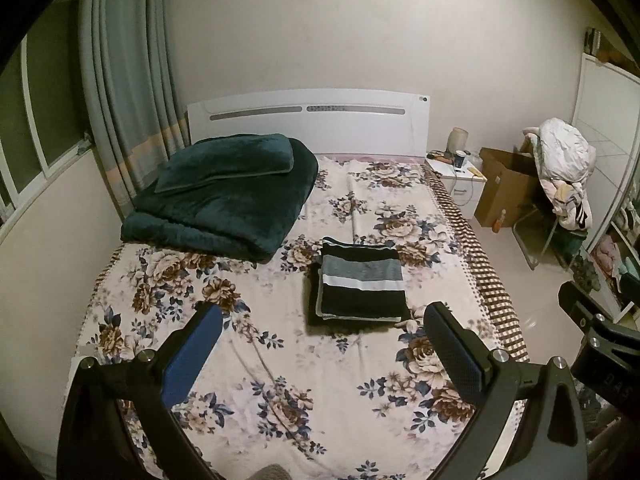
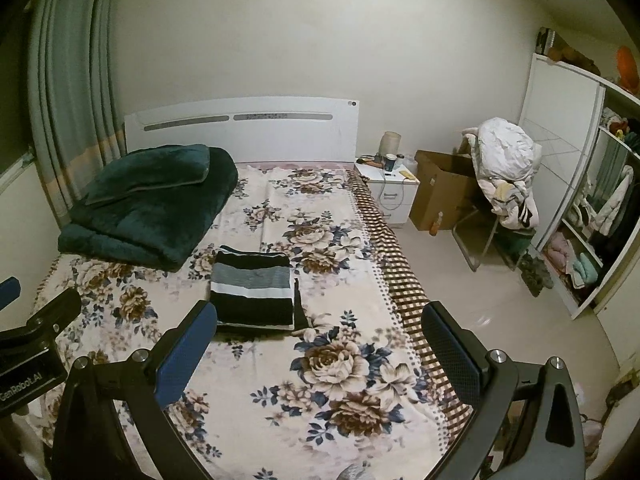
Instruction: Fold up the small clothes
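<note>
- The left gripper (image 1: 322, 344) has its fingers (image 1: 192, 354) spread wide and holds nothing. It hangs above the bed, clear of any cloth, which reads as a hand-off pose rather than a reach.
- The right gripper (image 2: 320, 346) is the same: fingers (image 2: 450, 344) wide apart, empty, raised over the near part of the bed.
- Ahead of both pairs of fingers, well beyond the tips, lies the striped garment (image 1: 362, 282), black with grey and white bands. It is folded into a neat rectangle and appears to sit on a second dark folded piece (image 1: 312, 312). In the right wrist view it lies ahead and to the left of the fingers.
- I judge the fold on this stack to be finished. The square edges and both tools standing off suggest nothing is left to tuck here.
- The floral bedsheet (image 1: 280, 380) is flat under the stack, which gives an even place to press folds.
- Farther ahead and left, a folded dark green blanket (image 1: 224, 196) sits by the white headboard (image 1: 308, 120).
- To the right of the fingers are a nightstand (image 2: 394, 190), a cardboard box (image 2: 440, 188), a chair heaped with clothes (image 2: 506, 164) and an open wardrobe (image 2: 592, 200).
- Curtains (image 1: 128, 80) hang at far left.
</note>
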Action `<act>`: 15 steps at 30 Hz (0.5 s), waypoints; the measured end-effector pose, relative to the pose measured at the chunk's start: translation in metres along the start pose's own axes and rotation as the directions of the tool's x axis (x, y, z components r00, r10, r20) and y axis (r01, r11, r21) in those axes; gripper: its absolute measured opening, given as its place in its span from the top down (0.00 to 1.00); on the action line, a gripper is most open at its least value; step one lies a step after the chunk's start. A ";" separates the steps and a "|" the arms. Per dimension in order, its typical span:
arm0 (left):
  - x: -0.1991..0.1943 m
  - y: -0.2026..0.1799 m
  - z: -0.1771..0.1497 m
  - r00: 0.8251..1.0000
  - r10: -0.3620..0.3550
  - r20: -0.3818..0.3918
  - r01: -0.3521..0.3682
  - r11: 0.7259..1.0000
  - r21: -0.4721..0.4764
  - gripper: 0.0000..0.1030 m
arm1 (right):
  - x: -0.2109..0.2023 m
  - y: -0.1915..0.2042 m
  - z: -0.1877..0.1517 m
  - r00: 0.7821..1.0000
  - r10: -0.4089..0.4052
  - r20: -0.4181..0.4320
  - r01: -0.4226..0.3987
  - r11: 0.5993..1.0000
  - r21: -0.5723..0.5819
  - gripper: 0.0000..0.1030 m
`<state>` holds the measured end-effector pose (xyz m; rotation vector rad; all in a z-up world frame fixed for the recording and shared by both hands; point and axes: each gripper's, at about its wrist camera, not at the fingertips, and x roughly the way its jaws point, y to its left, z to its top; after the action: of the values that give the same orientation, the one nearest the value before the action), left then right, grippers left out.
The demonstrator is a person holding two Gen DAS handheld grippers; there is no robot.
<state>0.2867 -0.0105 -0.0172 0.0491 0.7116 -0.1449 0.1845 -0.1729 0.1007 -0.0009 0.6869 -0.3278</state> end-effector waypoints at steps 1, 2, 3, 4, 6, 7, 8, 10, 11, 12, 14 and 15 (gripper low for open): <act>-0.001 0.000 0.000 1.000 0.000 0.000 0.000 1.000 0.001 0.00 | -0.001 0.001 -0.001 1.000 0.001 0.000 -0.001 1.000 0.000 0.00; -0.001 0.000 0.001 1.000 -0.001 0.001 0.001 1.000 0.001 0.00 | -0.001 0.001 0.000 1.000 0.004 0.000 -0.004 1.000 -0.001 0.00; -0.001 0.001 0.001 1.000 0.000 0.001 0.000 1.000 0.000 0.00 | -0.001 0.001 -0.001 1.000 0.006 0.000 -0.006 1.000 0.001 0.00; -0.001 0.001 0.001 1.000 -0.001 0.001 0.001 1.000 0.000 0.00 | -0.001 0.002 -0.001 1.000 0.009 0.001 -0.009 1.000 0.002 0.00; -0.003 0.001 0.001 1.000 -0.002 0.001 0.002 1.000 -0.001 0.00 | -0.003 0.004 -0.002 1.000 0.011 0.000 -0.011 1.000 0.000 0.00; -0.002 0.001 0.001 1.000 -0.002 0.001 0.002 1.000 0.001 0.00 | -0.004 0.004 -0.002 1.000 0.013 0.001 -0.013 1.000 0.000 0.00; -0.002 0.001 0.001 1.000 -0.003 0.002 0.003 1.000 0.000 0.00 | -0.004 0.004 -0.002 1.000 0.015 0.001 -0.015 1.000 0.001 0.00; -0.002 0.001 0.001 1.000 -0.003 0.002 0.003 1.000 -0.001 0.00 | -0.007 0.004 -0.004 1.000 0.016 0.001 -0.016 1.000 0.000 0.00; -0.002 0.002 0.002 1.000 -0.005 0.003 0.005 1.000 -0.003 0.00 | -0.007 0.005 -0.004 1.000 0.016 0.002 -0.016 1.000 0.000 0.00; -0.003 0.002 0.002 1.000 -0.007 0.003 0.007 1.000 -0.003 0.00 | -0.007 0.005 -0.004 1.000 0.017 0.002 -0.017 1.000 0.000 0.00; -0.003 0.003 0.003 1.000 -0.005 0.003 0.005 1.000 -0.002 0.00 | -0.007 0.005 -0.004 1.000 0.017 0.001 -0.017 1.000 0.000 0.00; -0.003 0.003 0.003 1.000 -0.004 0.004 0.004 1.000 -0.003 0.00 | -0.008 0.005 -0.004 1.000 0.017 0.002 -0.017 1.000 0.003 0.00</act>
<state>0.2867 -0.0076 -0.0124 0.0448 0.7078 -0.1476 0.1778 -0.1653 0.1018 0.0072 0.6838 -0.3126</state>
